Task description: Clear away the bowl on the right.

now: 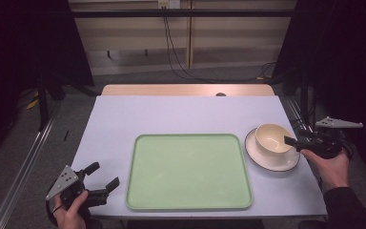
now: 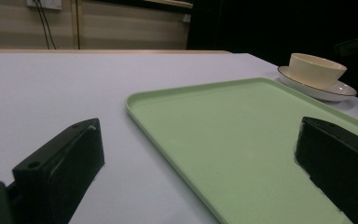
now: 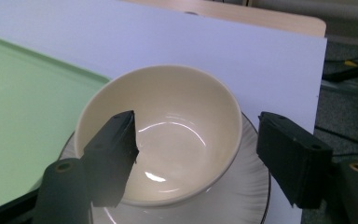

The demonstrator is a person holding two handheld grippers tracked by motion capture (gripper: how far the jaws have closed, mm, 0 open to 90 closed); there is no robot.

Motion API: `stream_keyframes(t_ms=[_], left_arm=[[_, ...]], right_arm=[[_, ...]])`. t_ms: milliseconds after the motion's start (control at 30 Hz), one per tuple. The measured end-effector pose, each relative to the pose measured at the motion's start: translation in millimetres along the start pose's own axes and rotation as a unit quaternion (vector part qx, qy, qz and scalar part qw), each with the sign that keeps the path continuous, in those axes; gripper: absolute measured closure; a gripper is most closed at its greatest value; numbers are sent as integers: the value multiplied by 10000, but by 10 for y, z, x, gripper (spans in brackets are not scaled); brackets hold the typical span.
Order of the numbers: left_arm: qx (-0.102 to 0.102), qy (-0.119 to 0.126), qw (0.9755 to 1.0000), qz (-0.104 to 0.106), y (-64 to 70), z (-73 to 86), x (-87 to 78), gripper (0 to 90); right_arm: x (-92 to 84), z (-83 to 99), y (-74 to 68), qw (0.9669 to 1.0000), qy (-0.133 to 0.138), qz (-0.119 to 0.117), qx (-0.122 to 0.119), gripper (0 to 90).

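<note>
A green tray (image 1: 189, 171) is laid in the middle of the table (image 1: 181, 112). To its right a plate (image 1: 271, 157) is placed, and the cream bowl (image 1: 272, 138) is stood on it. The right gripper (image 3: 198, 154) is held at the bowl with its jaws apart: one jaw is inside the bowl, the other outside, and the rim is not yet pinched. The rim should be clamped firmly before lifting, so that the plate is not dragged. The left gripper (image 1: 100, 180) is rested open near the tray's left edge.
</note>
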State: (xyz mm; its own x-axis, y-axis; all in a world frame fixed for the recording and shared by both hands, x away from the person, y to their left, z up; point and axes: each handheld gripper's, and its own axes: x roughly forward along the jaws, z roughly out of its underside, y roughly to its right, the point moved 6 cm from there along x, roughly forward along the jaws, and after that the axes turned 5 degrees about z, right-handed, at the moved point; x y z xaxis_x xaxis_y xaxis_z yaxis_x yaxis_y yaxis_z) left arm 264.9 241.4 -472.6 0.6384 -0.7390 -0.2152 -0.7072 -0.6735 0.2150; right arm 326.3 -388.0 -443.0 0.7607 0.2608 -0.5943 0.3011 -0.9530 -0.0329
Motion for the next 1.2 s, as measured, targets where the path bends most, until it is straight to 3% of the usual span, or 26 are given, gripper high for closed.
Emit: stream_keyframes(t_ms=[133, 233, 300, 467, 600, 767, 867, 1033, 1200], left_arm=[[8, 6, 10000, 22, 0, -1, 2, 13], [11, -2, 10000, 0, 0, -1, 6, 13], [20, -18, 10000, -4, -4, 1, 6, 13], [12, -3, 10000, -3, -4, 0, 5, 13], [15, -11, 10000, 12, -2, 1, 5, 13], [8, -13, 10000, 12, -1, 1, 8, 13], [26, -31, 10000, 15, -1, 2, 7, 13], [29, -37, 10000, 19, -1, 3, 8, 14], [26, -42, 10000, 37, 1, 4, 10, 13]], right_arm=[[115, 38, 78, 9993, -356, 142, 18, 259], [185, 21, 151, 9988, -435, 192, 113, 266], [233, 6, 178, 9982, -534, 224, 152, 315], [338, -4, 163, 9944, -1037, 7, 198, 416], [417, 23, 175, 9928, -1183, 92, 147, 443], [469, 101, 167, 9910, -1301, 18, 306, 517], [483, 131, 170, 9883, -1483, 86, 352, 535], [502, 124, 191, 9876, -1509, 257, 336, 552], [548, 139, 184, 9852, -1665, 194, 359, 600]])
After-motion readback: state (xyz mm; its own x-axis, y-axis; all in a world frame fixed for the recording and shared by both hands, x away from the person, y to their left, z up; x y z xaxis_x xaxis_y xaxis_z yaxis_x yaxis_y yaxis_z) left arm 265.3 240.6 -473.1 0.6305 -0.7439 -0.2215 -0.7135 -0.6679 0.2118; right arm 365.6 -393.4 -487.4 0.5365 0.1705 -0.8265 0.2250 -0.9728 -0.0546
